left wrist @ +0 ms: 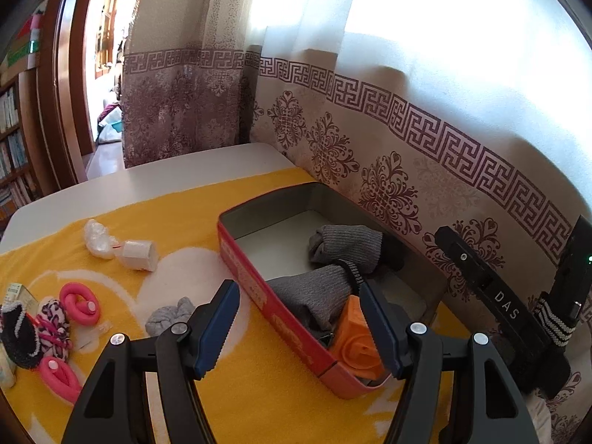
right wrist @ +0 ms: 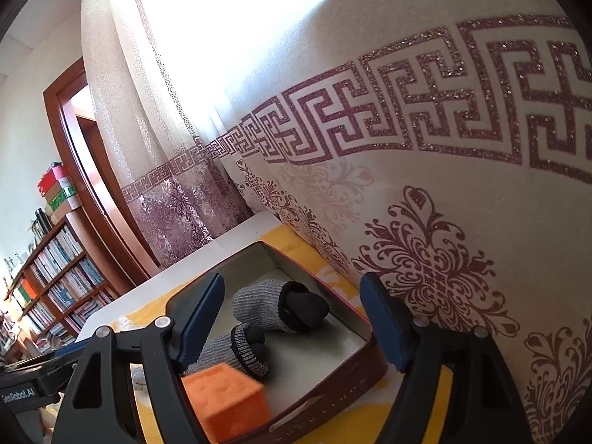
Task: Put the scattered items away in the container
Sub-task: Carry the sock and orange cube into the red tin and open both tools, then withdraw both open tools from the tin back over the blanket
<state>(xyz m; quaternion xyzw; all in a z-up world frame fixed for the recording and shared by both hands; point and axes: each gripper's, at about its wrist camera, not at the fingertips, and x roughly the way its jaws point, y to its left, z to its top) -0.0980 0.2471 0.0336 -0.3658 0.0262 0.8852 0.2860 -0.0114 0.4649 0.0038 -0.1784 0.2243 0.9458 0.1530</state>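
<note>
The yellow-and-white blanket (left wrist: 177, 229) covers the table and fills the lower left of your left wrist view. On it, at centre frame, sits the red rectangular tin container (left wrist: 259, 288), open at the top, its far side near the patterned curtain (left wrist: 407, 140).

Inside the container lie two grey knitted socks with black toes (right wrist: 266, 307) at mid-tin, and the orange foam cube (right wrist: 225, 403) in the near corner.

Your right gripper (right wrist: 292, 322) stands released, jaws spread wide with nothing pressed between the pads. In its view the socks lie between the two blue pads, further into the tin; the cube sits low, just beside the left pad (right wrist: 199, 322).

Your left gripper (left wrist: 299, 329) is also released, gripping nothing. Its jaws straddle the near end of the container wall, and the cube appears just beside the right pad (left wrist: 381, 329).

Still scattered at the left edge of the left wrist view:
- white roll with crumpled plastic (left wrist: 122, 248)
- pink ring-shaped pieces (left wrist: 79, 303)
- black and patterned fuzzy bundles (left wrist: 33, 329)
- small grey cloth wad (left wrist: 170, 314), just left of the left pad.
</note>
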